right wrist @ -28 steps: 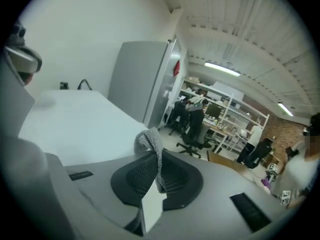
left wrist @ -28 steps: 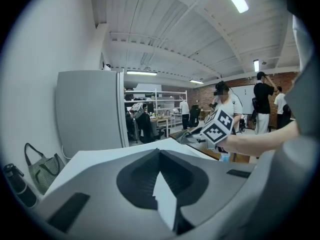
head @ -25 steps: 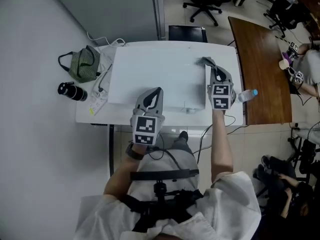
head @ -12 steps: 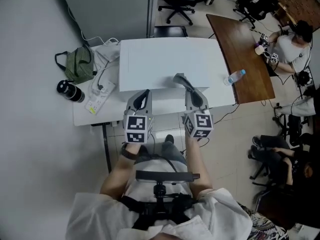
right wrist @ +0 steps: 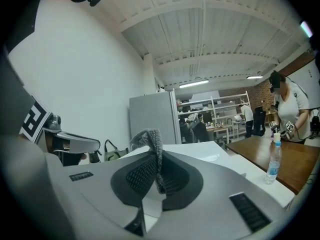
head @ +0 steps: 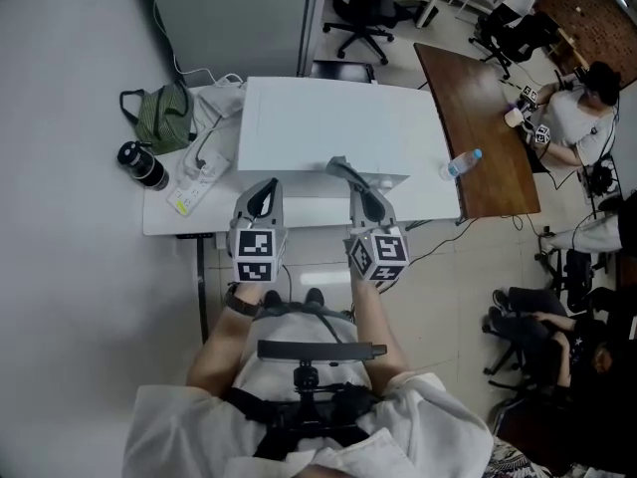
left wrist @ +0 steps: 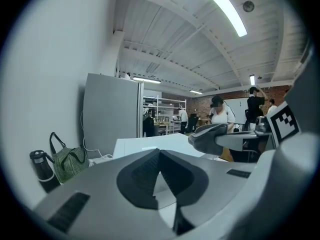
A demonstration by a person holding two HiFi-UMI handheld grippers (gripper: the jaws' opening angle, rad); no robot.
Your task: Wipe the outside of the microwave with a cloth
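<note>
Right gripper view, tongs w/ cloth

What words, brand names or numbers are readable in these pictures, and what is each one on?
No readable text anywhere.
Marker cubes: black-and-white square patterns, not words.
Water bottle: label too small to read.
Microwave: no print shows on its white top.

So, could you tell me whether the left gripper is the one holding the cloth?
No, the left gripper has its jaws together on nothing; the right gripper pinches the grey cloth.
</note>
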